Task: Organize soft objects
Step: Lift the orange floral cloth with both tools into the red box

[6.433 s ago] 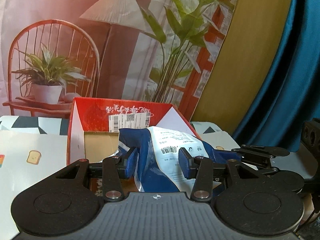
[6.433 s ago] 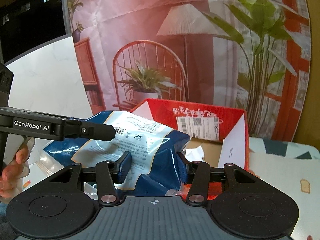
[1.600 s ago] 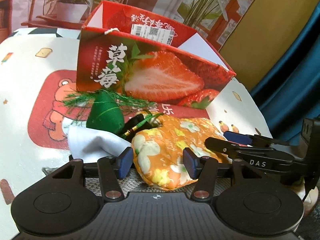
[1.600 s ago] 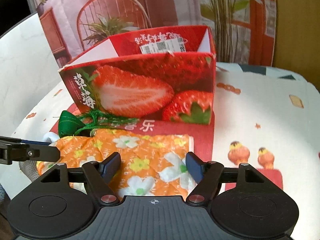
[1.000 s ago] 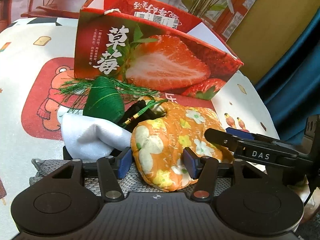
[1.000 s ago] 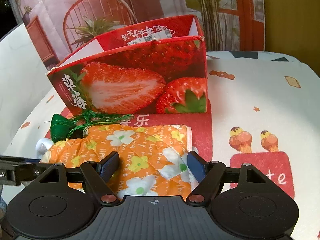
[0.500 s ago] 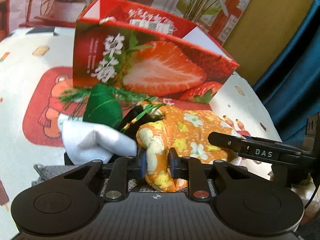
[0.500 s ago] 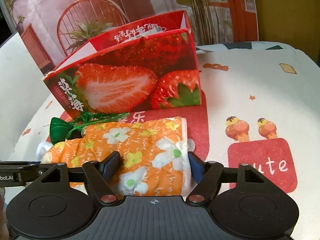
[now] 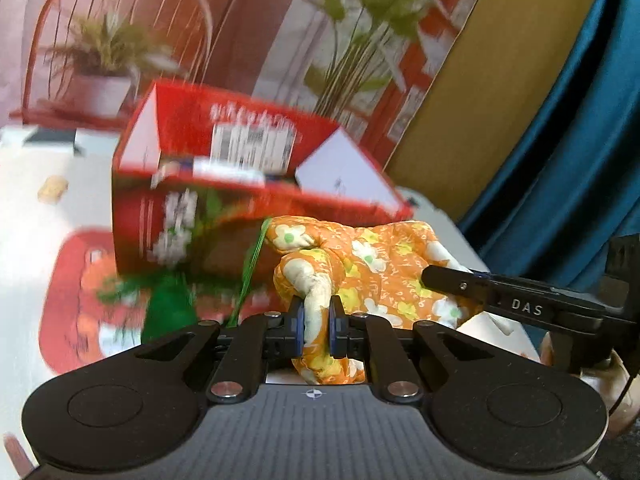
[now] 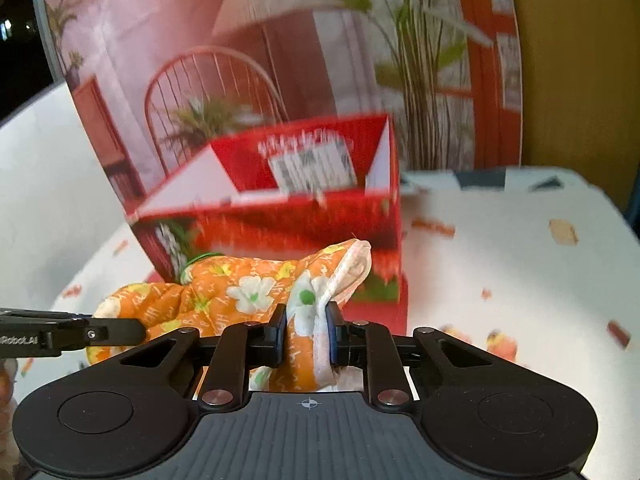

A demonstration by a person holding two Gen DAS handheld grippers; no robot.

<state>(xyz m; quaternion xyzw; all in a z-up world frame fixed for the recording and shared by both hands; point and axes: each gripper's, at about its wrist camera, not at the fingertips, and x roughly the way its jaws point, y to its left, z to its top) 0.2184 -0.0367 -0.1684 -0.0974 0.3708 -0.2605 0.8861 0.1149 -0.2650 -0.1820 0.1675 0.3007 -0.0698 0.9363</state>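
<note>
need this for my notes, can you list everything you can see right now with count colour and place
oven mitt: one, orange with white and yellow flowers, lifted in front of the box, pinched at both ends
strawberry box: one, red, open top, on the tablecloth behind the mitt
green tassel ornament: one, green, blurred, low left of the mitt, a strand running up to it
tablecloth: one, white with red and orange prints, under everything
backdrop: one, pink print of a chair, lamp and plants, behind the box
curtain: one, teal, far right
left gripper: black, shut on the mitt
right gripper: black, shut on the mitt's cuff end
</note>
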